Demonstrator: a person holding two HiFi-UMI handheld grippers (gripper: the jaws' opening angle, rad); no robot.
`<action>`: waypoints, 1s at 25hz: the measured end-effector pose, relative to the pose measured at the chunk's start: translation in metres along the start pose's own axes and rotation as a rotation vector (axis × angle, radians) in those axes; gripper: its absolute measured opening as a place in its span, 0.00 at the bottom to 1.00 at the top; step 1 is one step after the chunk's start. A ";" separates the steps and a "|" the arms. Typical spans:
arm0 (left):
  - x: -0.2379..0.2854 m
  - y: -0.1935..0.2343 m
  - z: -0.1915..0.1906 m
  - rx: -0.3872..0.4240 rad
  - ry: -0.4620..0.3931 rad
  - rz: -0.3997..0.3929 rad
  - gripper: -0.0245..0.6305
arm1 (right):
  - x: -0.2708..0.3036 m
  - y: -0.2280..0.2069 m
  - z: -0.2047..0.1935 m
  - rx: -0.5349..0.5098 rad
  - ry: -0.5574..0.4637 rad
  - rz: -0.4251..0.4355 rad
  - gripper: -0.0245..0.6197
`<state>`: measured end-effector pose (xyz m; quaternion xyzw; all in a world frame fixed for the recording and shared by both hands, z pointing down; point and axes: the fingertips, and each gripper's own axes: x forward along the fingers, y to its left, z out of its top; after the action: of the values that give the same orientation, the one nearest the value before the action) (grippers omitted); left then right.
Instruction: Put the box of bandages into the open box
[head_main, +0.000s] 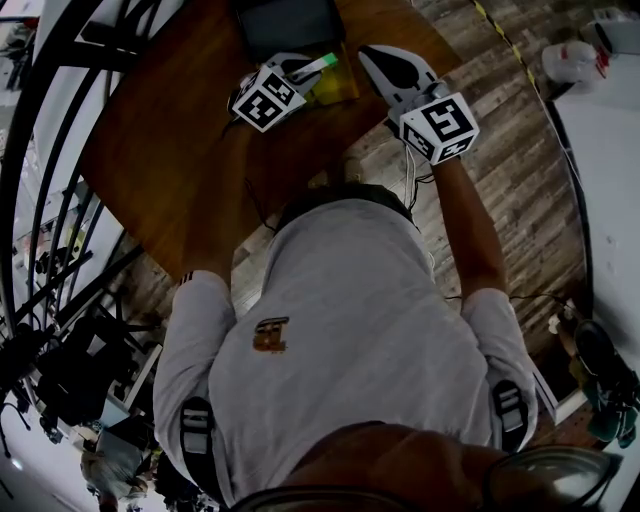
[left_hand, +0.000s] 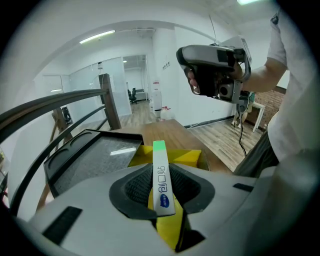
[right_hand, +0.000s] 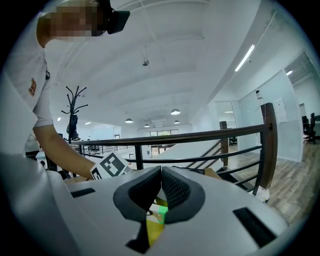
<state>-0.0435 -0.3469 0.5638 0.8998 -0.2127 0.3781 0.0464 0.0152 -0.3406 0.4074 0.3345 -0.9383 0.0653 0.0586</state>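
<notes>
The box of bandages is a thin white box with a green end, held edge-on with my left gripper shut on it. Its green tip hangs over the open yellow box on the wooden table. In the head view the bandage box sticks out from the left gripper above the yellow box. My right gripper hovers just right of the yellow box, jaws together and holding nothing. In the right gripper view its jaws meet, with the green end and the yellow box below them.
A dark flat tray lies on the table beside the yellow box, toward the far edge. A dark metal railing runs behind the table. Wood plank floor lies to the right. The person's torso fills the near side.
</notes>
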 end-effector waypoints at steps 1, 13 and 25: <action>0.001 0.000 0.000 0.001 0.003 -0.002 0.21 | 0.000 -0.001 0.000 0.001 0.000 0.000 0.09; 0.011 0.003 -0.006 -0.002 0.025 -0.023 0.21 | 0.000 -0.010 -0.004 0.016 0.002 -0.005 0.09; 0.013 0.004 -0.009 -0.037 0.033 -0.013 0.25 | -0.002 -0.015 -0.010 0.026 0.003 0.002 0.09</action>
<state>-0.0433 -0.3532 0.5795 0.8937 -0.2130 0.3887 0.0693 0.0274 -0.3494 0.4178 0.3343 -0.9376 0.0781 0.0555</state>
